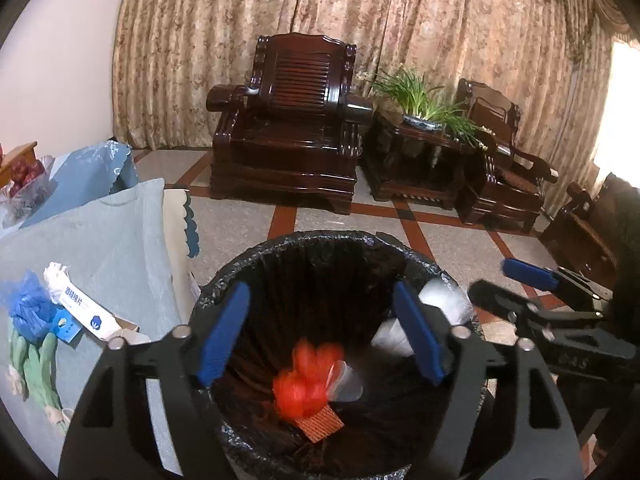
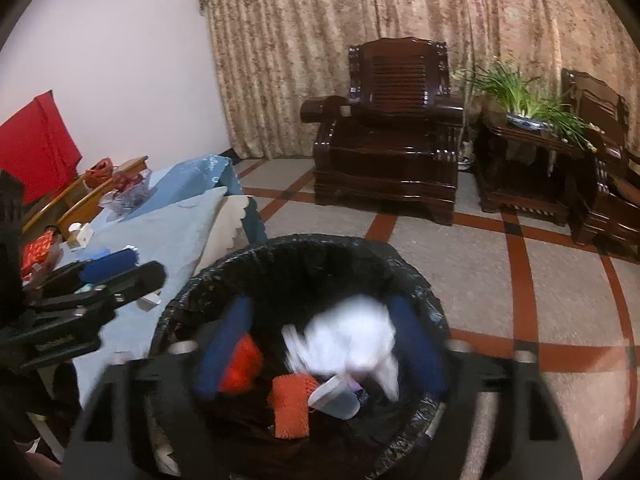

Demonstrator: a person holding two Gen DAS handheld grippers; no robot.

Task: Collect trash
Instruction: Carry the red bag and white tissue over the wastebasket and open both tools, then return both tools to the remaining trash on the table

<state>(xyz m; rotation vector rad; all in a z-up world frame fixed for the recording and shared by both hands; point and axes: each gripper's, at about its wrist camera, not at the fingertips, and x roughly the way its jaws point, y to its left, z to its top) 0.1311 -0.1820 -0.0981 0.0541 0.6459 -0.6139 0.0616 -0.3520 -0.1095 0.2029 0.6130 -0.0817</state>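
A bin lined with a black bag [image 1: 320, 248] [image 2: 320, 248] stands on the floor beside the table. Both grippers hover over its mouth. My left gripper [image 1: 320, 336] is open, and a blurred red plastic bag [image 1: 308, 384] is in the bin below it, over an orange mesh piece [image 1: 320, 424] and a clear cup [image 1: 346, 384]. My right gripper [image 2: 320, 348] is open, and a blurred white plastic bag [image 2: 348, 344] is between its fingers, apparently loose in the air. The right gripper [image 1: 520, 284] also shows in the left wrist view. A white box [image 1: 92, 312] and blue plastic [image 1: 28, 308] lie on the table.
A table with a light blue cloth [image 1: 112, 240] stands left of the bin, with a bag of red fruit [image 1: 24, 180] at its far end. Dark wooden armchairs [image 1: 288, 120] and a side table with a plant [image 1: 420, 100] stand by the curtain. The floor is tiled.
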